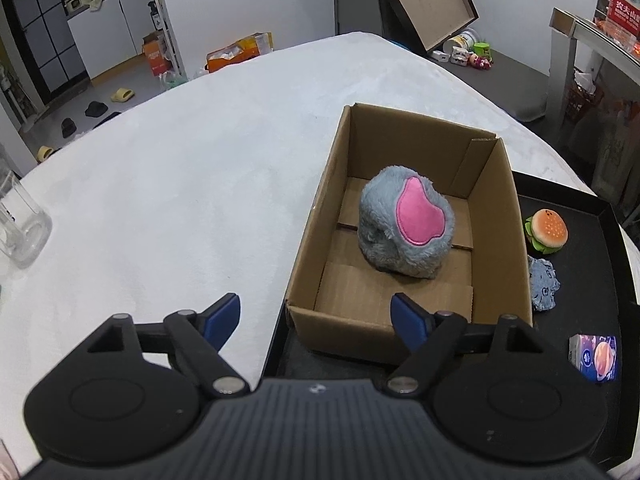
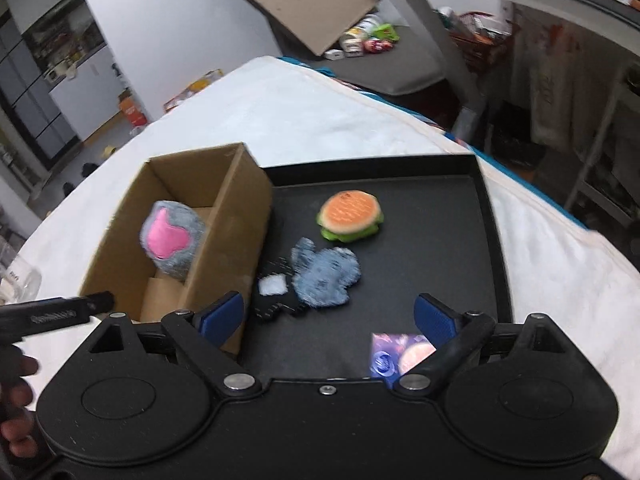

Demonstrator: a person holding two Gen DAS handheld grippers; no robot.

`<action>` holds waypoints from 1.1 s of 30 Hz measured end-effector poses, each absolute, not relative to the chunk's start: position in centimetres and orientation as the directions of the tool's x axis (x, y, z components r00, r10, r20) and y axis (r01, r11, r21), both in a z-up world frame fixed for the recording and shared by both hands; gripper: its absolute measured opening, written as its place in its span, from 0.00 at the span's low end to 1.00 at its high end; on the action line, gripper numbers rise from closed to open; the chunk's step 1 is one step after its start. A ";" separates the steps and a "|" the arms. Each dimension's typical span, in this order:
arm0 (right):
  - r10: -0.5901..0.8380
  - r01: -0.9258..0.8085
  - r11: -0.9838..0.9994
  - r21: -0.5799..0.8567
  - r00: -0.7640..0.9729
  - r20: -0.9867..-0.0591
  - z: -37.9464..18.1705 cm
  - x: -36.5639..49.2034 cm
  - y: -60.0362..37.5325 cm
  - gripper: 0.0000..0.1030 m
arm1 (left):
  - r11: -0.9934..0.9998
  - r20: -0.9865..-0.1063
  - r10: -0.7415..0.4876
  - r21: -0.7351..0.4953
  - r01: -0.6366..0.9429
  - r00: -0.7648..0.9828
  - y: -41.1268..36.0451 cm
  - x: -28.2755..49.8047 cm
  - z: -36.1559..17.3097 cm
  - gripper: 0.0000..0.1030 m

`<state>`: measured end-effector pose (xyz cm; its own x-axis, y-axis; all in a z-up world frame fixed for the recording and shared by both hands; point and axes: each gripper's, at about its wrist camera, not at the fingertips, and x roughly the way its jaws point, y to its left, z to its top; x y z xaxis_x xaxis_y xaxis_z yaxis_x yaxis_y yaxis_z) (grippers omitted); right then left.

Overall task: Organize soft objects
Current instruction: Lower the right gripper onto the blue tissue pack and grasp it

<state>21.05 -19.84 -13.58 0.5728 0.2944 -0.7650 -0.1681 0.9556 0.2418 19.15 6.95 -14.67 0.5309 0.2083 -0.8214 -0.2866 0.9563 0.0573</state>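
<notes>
A grey furry plush with a pink patch [image 1: 406, 226] [image 2: 172, 238] lies inside the open cardboard box [image 1: 316, 216] [image 2: 236, 248]. My left gripper [image 1: 316, 320] hangs open above the box's near end, holding nothing. On the black tray [image 1: 608, 280] [image 2: 460, 240] right of the box lie a burger plush [image 1: 547, 231] [image 2: 351, 216], a blue fuzzy cloth [image 1: 542, 286] [image 2: 326, 276] and a black-and-white glove [image 2: 276, 292]. My right gripper [image 2: 328, 316] is open over the tray, just short of the blue cloth, with nothing between its fingers.
A small purple tissue pack [image 1: 595, 356] [image 2: 396, 354] sits at the tray's near side. A glass mug [image 1: 20, 224] stands at the left on the white cloth-covered table [image 1: 180, 180]. A hand [image 2: 14, 396] holds the left tool at the lower left of the right wrist view.
</notes>
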 end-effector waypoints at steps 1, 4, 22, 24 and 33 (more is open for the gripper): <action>0.285 -0.156 0.958 0.240 0.577 -0.765 -13.8 20.9 -20.1 0.89 | 0.956 -0.820 0.213 0.064 -0.285 0.531 6.8 19.1 -14.5 0.79; 0.268 -0.130 0.963 0.237 0.587 -0.764 -14.4 20.4 -20.9 0.89 | 0.953 -0.819 0.228 0.078 -0.292 0.526 6.7 19.1 -14.2 0.80; 0.201 0.023 0.964 0.265 0.591 -0.781 -18.2 17.5 -23.8 0.82 | 0.962 -0.800 0.258 0.162 -0.219 0.542 3.2 21.0 -12.7 0.81; 0.193 0.028 0.965 0.259 0.593 -0.782 -18.6 17.7 -24.0 0.82 | 0.961 -0.801 0.265 0.174 -0.214 0.536 2.8 21.3 -12.8 0.81; 0.194 -0.036 0.977 0.208 0.540 -0.819 -20.8 19.1 -22.6 0.87 | 0.957 -0.815 0.286 0.218 -0.190 0.503 1.6 22.9 -13.8 0.82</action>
<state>19.11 -22.61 -20.76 0.5396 0.1942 -0.8192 -0.0361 0.9775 0.2080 22.88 1.63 -13.80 0.5033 0.2858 -0.8155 -0.1897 0.9572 0.2184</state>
